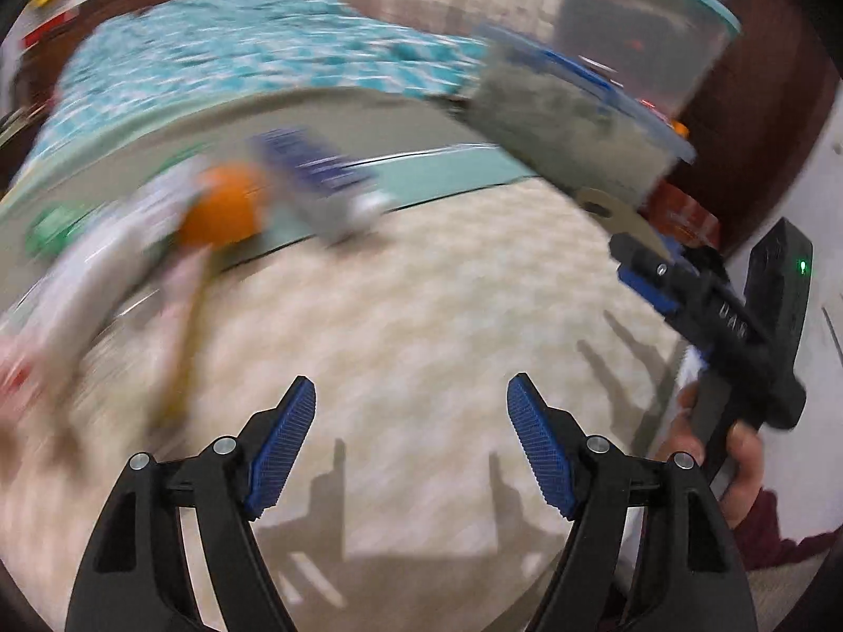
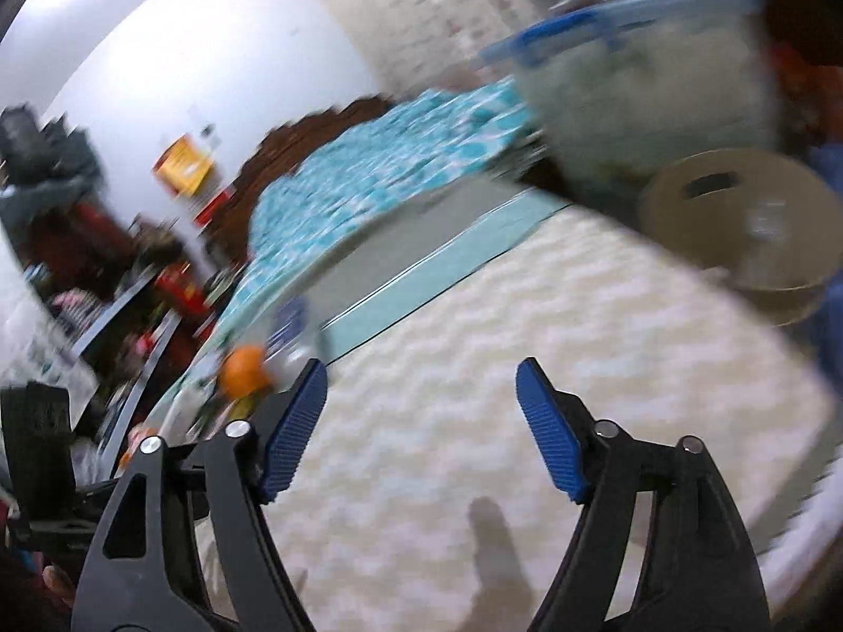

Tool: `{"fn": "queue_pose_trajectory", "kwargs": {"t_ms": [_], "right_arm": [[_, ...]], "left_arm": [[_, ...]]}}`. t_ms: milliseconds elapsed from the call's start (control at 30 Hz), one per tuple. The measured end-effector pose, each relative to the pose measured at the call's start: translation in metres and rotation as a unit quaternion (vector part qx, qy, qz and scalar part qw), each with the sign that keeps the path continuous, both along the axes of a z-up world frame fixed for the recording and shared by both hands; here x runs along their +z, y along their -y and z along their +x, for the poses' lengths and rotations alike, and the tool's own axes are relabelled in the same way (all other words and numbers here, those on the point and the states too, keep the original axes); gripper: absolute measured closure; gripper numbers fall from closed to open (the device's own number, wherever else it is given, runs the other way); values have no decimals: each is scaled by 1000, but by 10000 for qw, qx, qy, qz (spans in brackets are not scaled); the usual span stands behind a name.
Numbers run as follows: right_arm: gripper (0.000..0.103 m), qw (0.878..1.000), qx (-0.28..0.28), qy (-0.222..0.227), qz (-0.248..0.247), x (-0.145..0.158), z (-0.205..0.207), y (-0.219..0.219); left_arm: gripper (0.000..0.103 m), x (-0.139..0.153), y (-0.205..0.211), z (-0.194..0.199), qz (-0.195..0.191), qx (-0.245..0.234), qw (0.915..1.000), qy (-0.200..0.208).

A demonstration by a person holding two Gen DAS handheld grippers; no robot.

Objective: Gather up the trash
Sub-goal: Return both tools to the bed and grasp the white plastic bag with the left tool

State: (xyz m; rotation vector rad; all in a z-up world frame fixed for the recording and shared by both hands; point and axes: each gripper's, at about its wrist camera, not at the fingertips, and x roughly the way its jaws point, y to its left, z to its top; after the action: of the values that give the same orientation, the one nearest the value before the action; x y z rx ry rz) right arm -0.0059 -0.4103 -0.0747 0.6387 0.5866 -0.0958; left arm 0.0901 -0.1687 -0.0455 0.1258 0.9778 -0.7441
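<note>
Both views are smeared by motion. In the left wrist view a blurred heap of trash lies at the left on the floor: an orange round thing [image 1: 221, 205], a blue-and-white packet [image 1: 316, 168] and white wrappers [image 1: 105, 263]. My left gripper [image 1: 411, 395] is open and empty over the cream carpet [image 1: 421, 289], short of the heap. A hand holds my right gripper [image 1: 632, 263] at the right edge. In the right wrist view my right gripper [image 2: 421, 374] is open and empty, with the orange thing [image 2: 243, 371] and packet [image 2: 290, 321] beyond its left finger.
A beige round bin [image 2: 664, 200] with a handle slot stands at the right. Beside it is a clear storage box with a blue lid [image 1: 569, 110] [image 2: 632, 95]. A bed with a teal patterned cover [image 1: 237, 52] [image 2: 369, 158] runs behind. Cluttered shelves [image 2: 131, 289] fill the left.
</note>
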Motion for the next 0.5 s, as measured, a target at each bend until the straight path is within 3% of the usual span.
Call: {"fn": "queue_pose_trajectory", "kwargs": {"t_ms": [133, 267, 400, 500], "right_arm": [[33, 9977, 655, -178, -79, -4, 24, -54], [34, 9907, 1281, -366, -269, -8, 43, -107], [34, 9799, 1720, -559, -847, -13, 52, -154], [33, 9765, 1762, -397, -1173, -8, 50, -166]], "left_arm": [[31, -10, -82, 4, -213, 809, 9961, -269], [31, -15, -154, 12, -542, 1614, 9844, -445], [31, -9, -194, 29, -943, 2023, 9735, -497], [27, -2, -203, 44, -1108, 2163, 9691, -421]]}}
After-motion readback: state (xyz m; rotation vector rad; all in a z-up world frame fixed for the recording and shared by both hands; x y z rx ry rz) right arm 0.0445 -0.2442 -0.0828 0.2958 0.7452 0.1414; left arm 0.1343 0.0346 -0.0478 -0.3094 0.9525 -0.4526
